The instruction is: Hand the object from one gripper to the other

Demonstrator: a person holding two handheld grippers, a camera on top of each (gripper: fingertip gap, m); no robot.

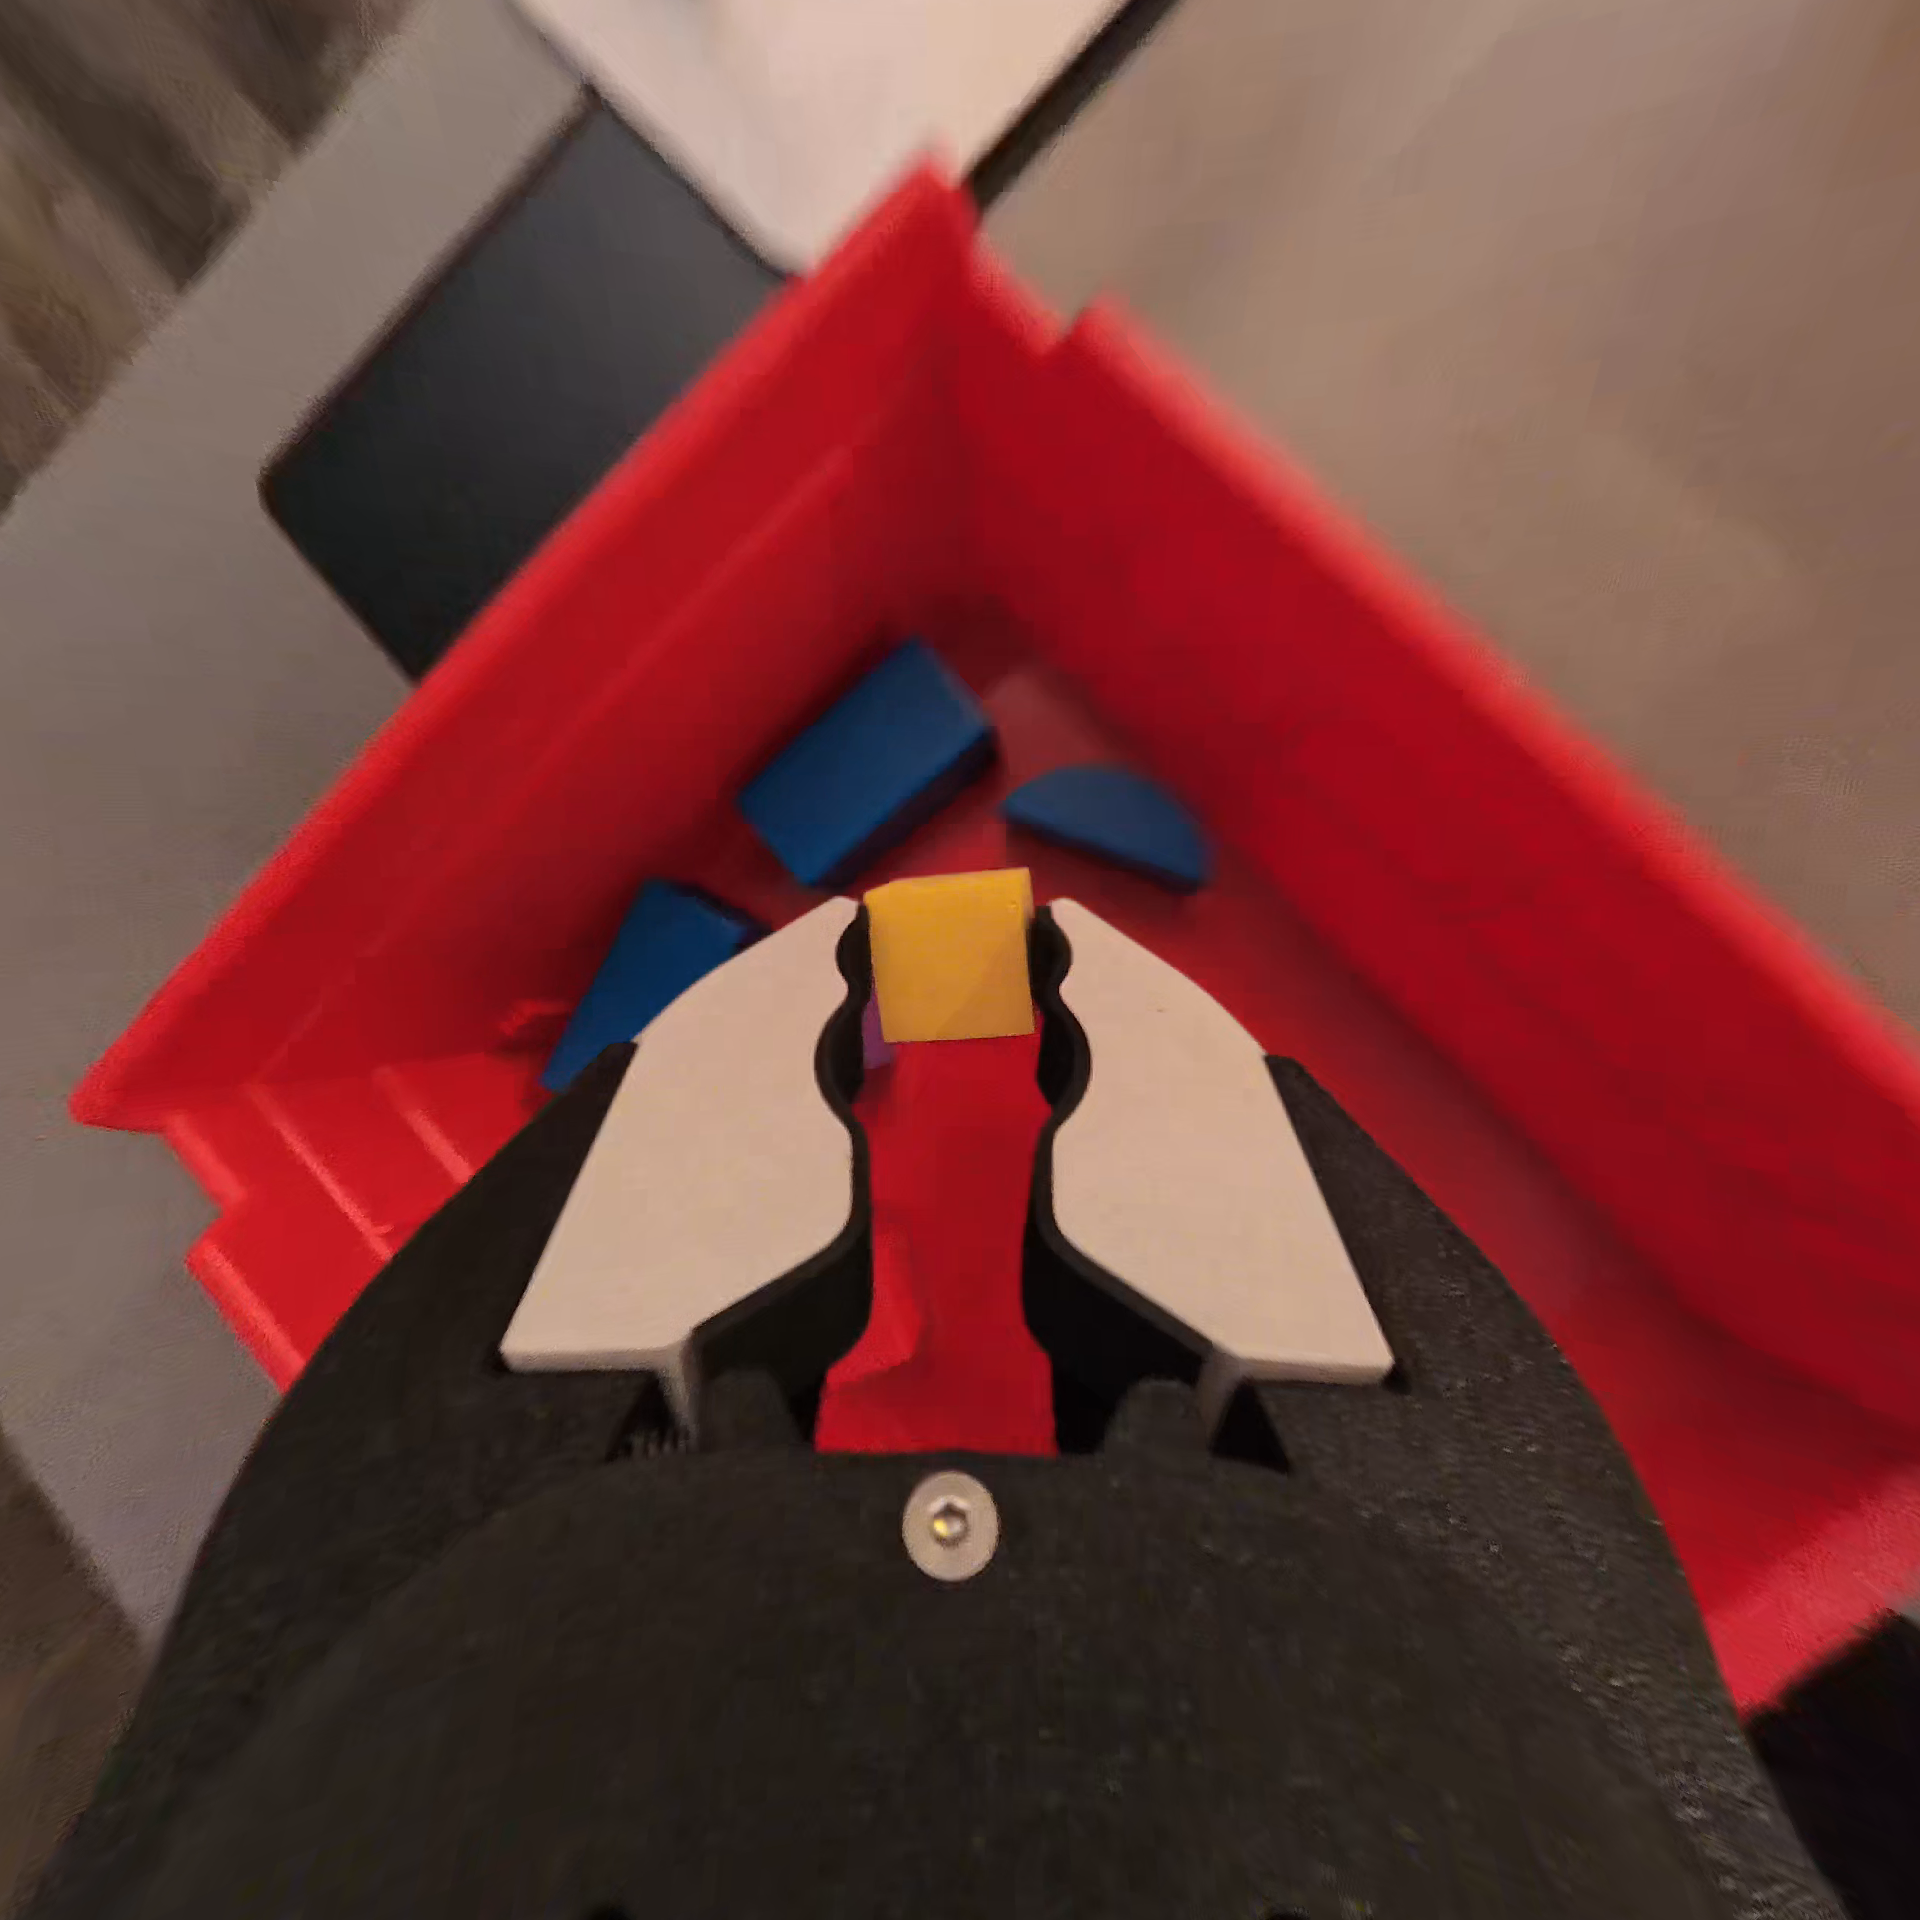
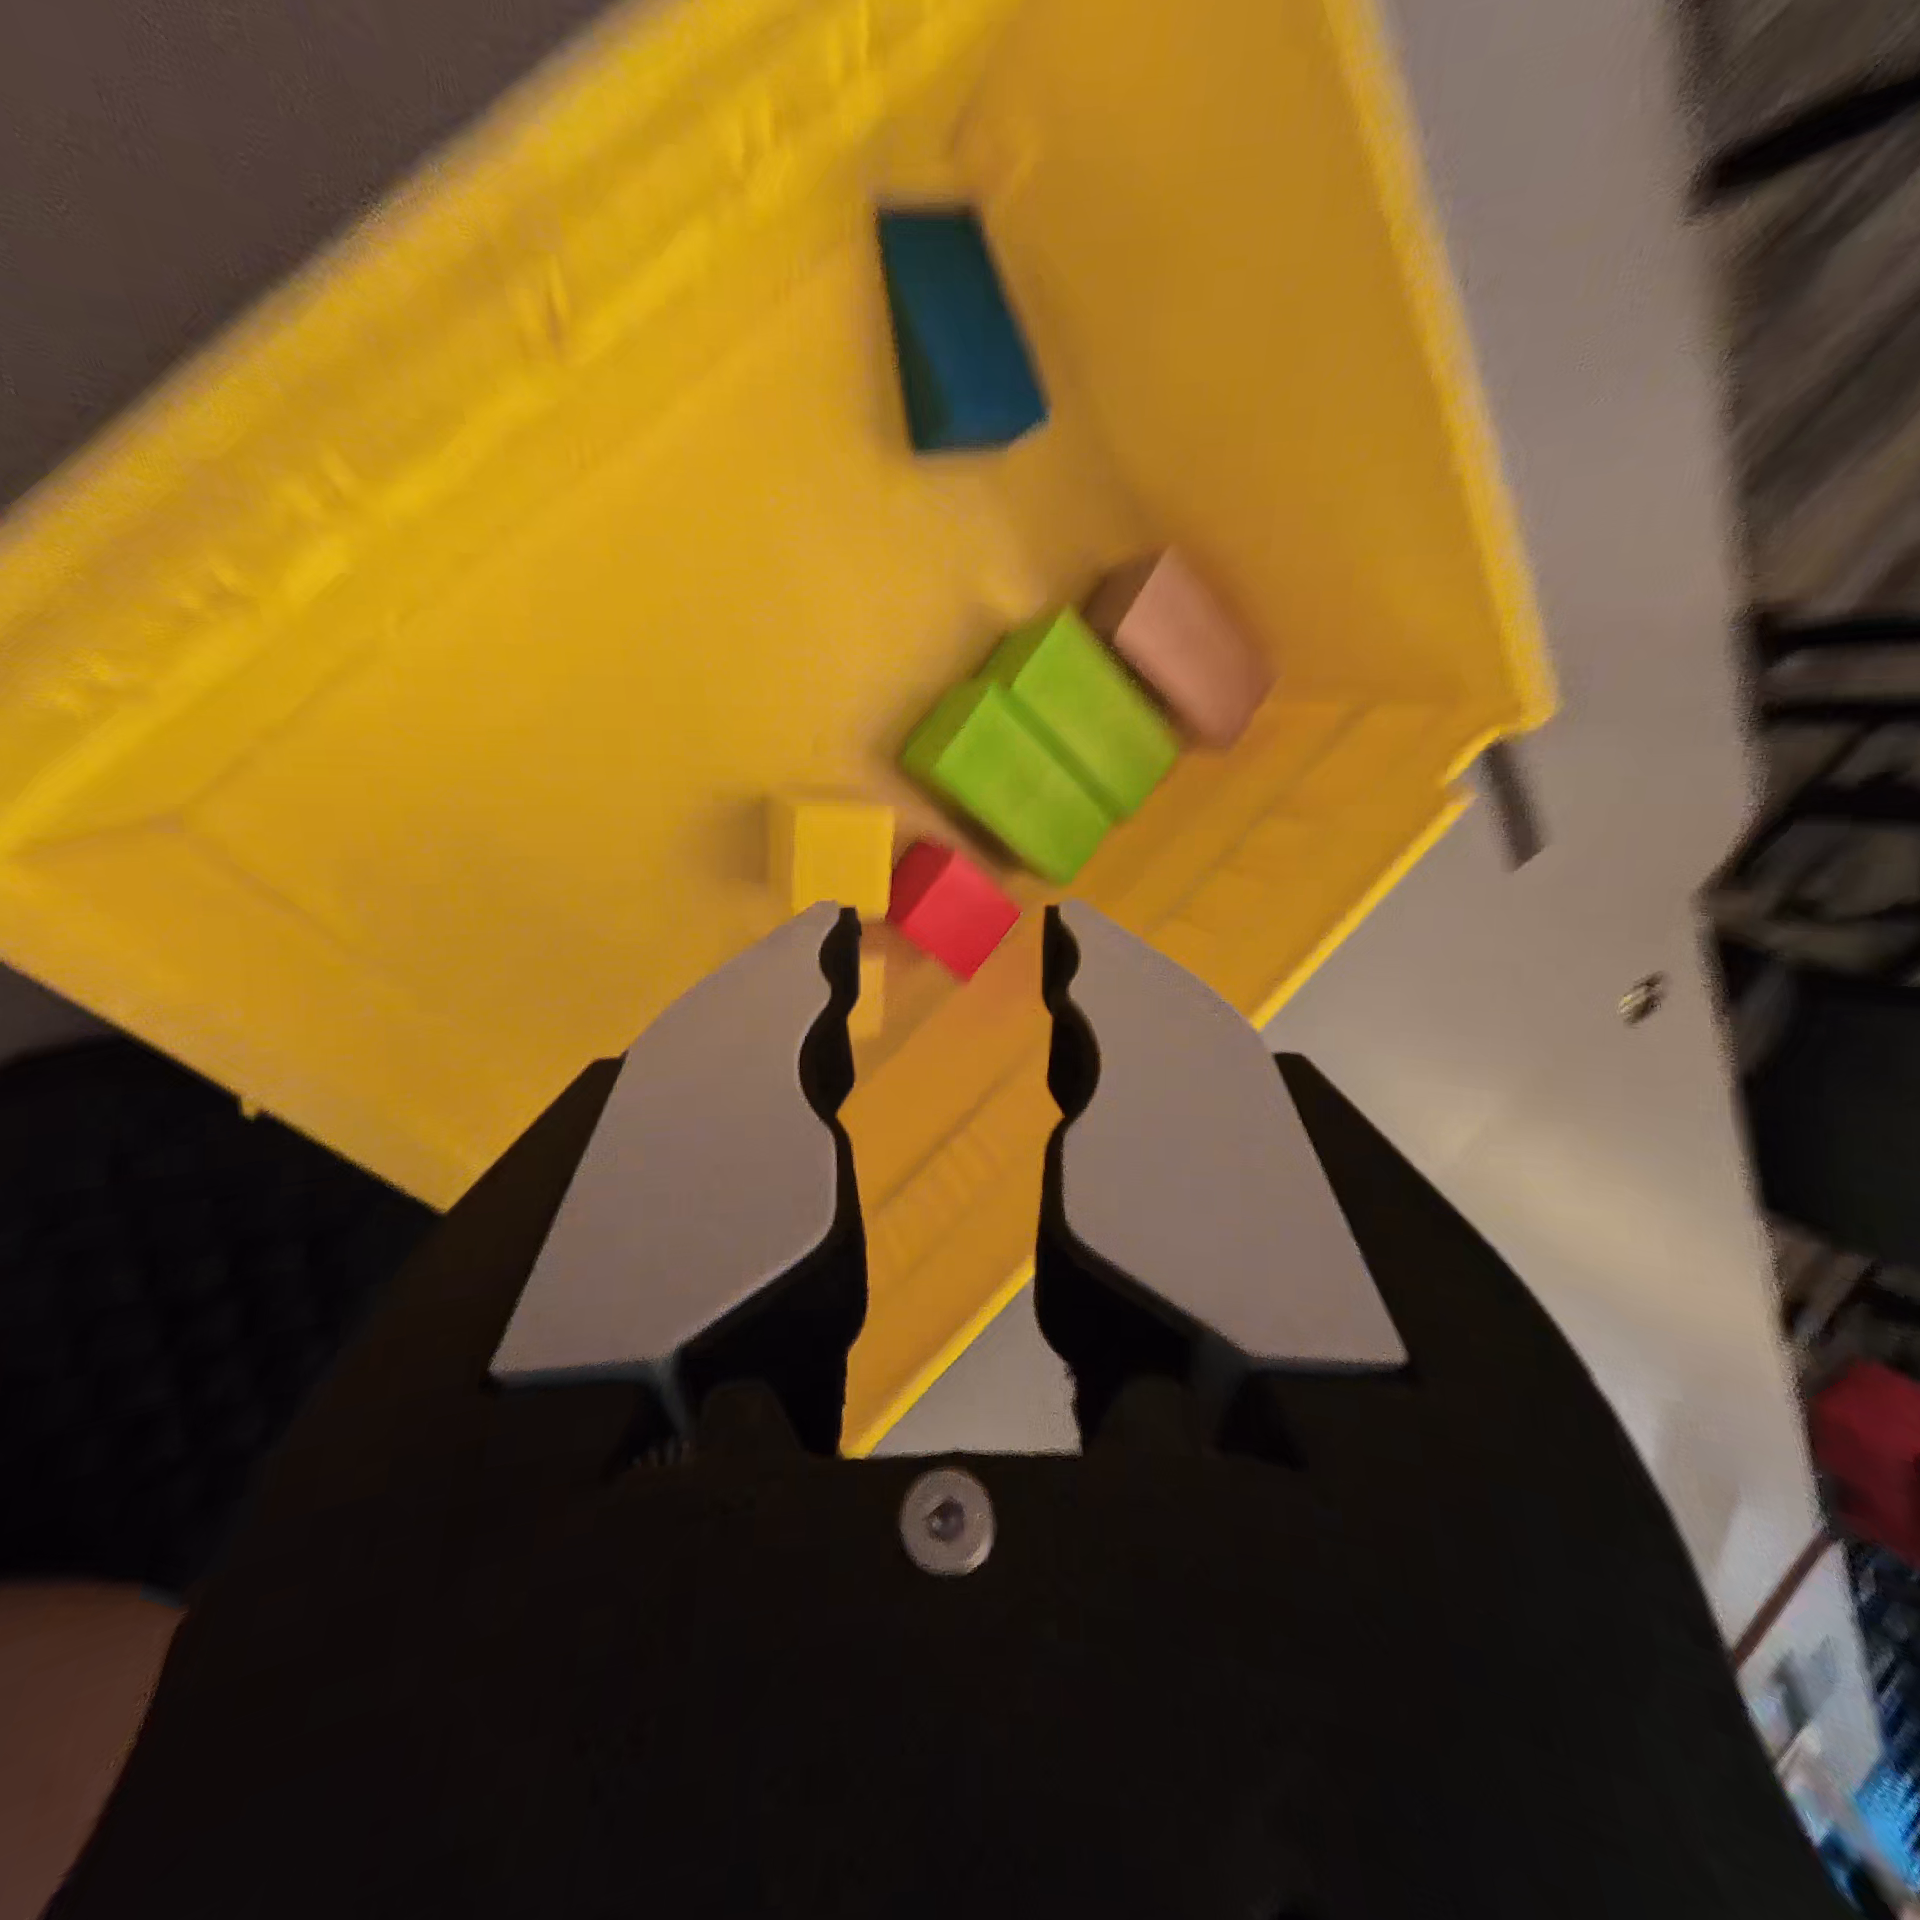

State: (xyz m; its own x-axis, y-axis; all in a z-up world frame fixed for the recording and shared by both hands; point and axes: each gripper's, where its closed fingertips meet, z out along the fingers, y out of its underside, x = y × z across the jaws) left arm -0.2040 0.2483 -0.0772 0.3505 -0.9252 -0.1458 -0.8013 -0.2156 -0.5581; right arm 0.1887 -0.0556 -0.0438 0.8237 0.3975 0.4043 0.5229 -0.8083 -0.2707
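Above the red bin [image 1: 1351, 935], the left gripper [image 1: 951, 914] pinches a yellow block [image 1: 951, 961]; the right gripper [image 2: 945, 920], spread and empty, awaits the handover.

Both views have warm, dim indoor light. In the left view the red bin [image 1: 1351, 831] smears with motion blur, worst at its rims, while the yellow block [image 1: 951, 956] stays fairly sharp. In the right view the yellow bin [image 2: 520, 727] and its blocks are blurred; the gripper body is nearly black in shadow. Wide-angle stretching bends both frames' edges.
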